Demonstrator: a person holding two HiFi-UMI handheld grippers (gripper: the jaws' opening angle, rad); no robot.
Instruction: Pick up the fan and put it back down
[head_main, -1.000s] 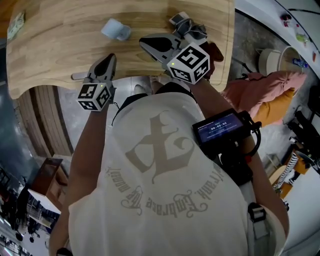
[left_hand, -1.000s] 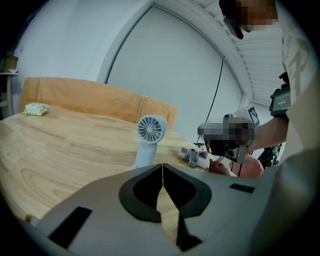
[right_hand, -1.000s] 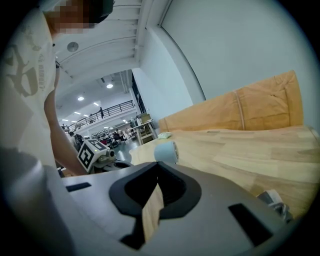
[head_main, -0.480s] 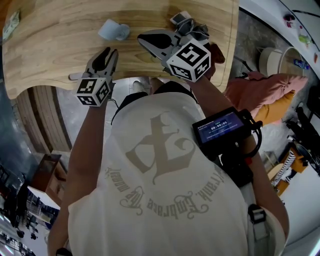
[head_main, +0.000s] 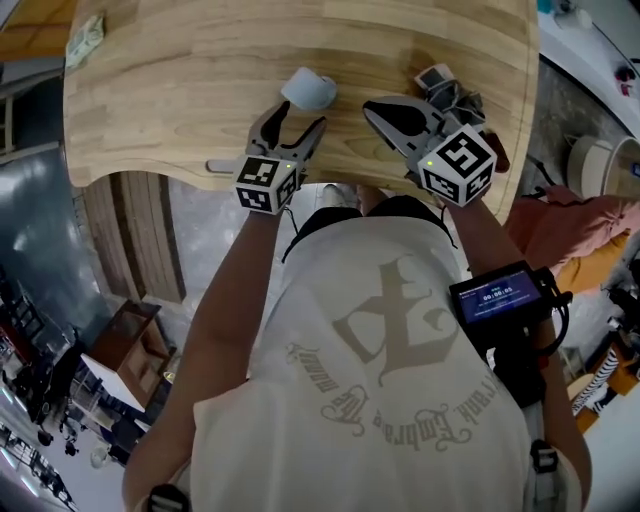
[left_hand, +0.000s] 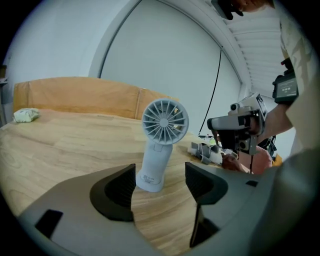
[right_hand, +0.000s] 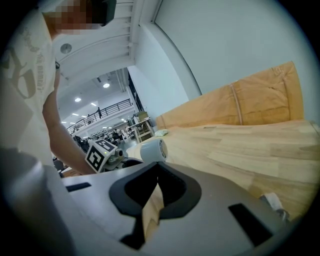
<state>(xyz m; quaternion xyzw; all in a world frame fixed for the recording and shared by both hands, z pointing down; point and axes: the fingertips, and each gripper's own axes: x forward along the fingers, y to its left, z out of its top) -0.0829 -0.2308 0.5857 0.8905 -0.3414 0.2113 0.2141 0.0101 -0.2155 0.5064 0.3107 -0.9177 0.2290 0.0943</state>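
Observation:
A small light-grey handheld fan stands upright on its handle on the wooden table. In the left gripper view the fan is straight ahead, its round grille facing me. My left gripper sits just short of it with its jaws opening. The fan's base lies between the tips of my left gripper, and neither pad touches it. My right gripper hovers to the right of the fan, shut on nothing. The right gripper view shows my right gripper with the fan beyond its tips.
A bundle of grey cables and a small box lies at the table's right end, close behind my right gripper. A crumpled pale wad sits at the far left. The table's near edge runs just under both grippers. Pink cloth lies on the floor at right.
My left gripper has moved up to the fan and its jaws have gone from shut to wide apart. The right gripper has shifted a little and stays shut.

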